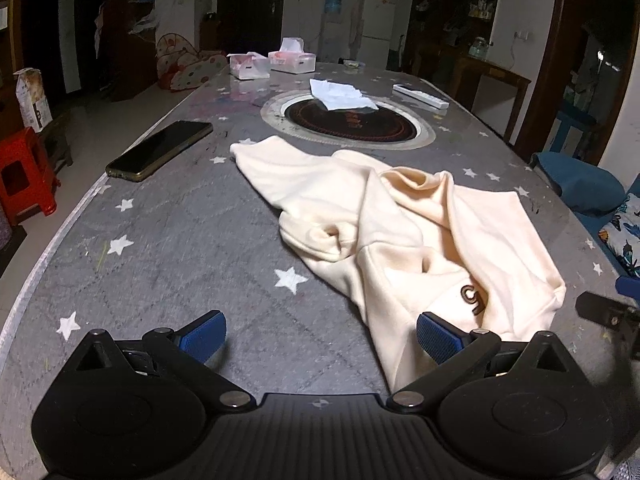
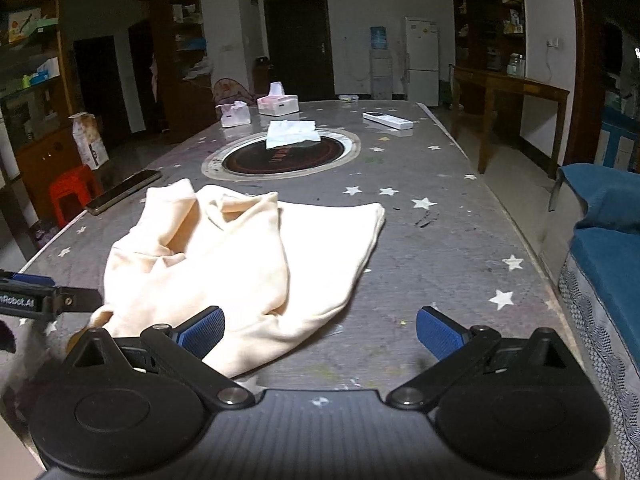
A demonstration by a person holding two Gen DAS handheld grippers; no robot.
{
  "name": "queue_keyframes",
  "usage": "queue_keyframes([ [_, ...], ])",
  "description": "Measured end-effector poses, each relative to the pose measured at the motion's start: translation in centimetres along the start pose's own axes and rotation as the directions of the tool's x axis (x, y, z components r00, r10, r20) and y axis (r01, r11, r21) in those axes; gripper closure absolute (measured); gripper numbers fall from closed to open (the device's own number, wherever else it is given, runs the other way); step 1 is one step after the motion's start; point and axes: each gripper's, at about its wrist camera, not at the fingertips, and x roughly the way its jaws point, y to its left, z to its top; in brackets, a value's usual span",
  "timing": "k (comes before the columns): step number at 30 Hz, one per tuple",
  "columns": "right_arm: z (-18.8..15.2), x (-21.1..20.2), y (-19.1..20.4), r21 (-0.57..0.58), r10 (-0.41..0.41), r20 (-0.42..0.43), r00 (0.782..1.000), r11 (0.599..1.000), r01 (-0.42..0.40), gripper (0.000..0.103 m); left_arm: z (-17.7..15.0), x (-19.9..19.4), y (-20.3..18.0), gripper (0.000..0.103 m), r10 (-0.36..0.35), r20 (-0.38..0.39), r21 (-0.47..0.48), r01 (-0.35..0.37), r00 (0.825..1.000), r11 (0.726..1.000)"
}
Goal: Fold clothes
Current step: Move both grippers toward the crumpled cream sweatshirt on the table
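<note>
A cream garment [image 1: 400,240] lies crumpled on the grey star-patterned table [image 1: 168,248], with a dark embroidered mark near its front hem. My left gripper [image 1: 320,338] stands open just short of the hem; its right finger sits at the cloth's near edge and nothing is between the pads. In the right wrist view the same cream garment [image 2: 240,264] spreads ahead and to the left. My right gripper [image 2: 320,332] is open too, its left fingertip over the garment's near corner and bare table between the fingers. The other gripper's body [image 2: 36,300] pokes in at the left edge.
A dark phone [image 1: 160,150] lies near the table's left edge. A round inset burner [image 1: 348,122] with a white cloth [image 1: 340,94] on it sits mid-table; tissue boxes [image 1: 292,56] and a white remote [image 1: 420,96] lie farther back. A blue sofa [image 2: 608,248] borders the right side, a red stool [image 1: 24,176] the left.
</note>
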Motion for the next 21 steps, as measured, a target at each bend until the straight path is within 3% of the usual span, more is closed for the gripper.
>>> queue_keyframes([
  [10, 0.0, 0.6, 1.1, -0.023, 0.034, -0.016, 0.999, 0.999, -0.034, 0.004, 0.9, 0.1, 0.1, 0.002, -0.029, 0.016, -0.017, 0.03, 0.999, 0.999],
  [19, 0.4, 1.3, 1.7, -0.039, 0.055, -0.028, 0.998, 0.998, -0.057, 0.007, 2.0, 1.1, -0.4, 0.011, -0.043, 0.012, 0.005, 0.043, 0.999, 0.999],
  [21, 0.5, 1.4, 1.8, -0.042, 0.059, -0.031, 0.998, 0.997, -0.06, 0.008, 2.2, 1.3, -0.5, 0.018, -0.047, 0.011, 0.011, 0.047, 0.999, 0.999],
])
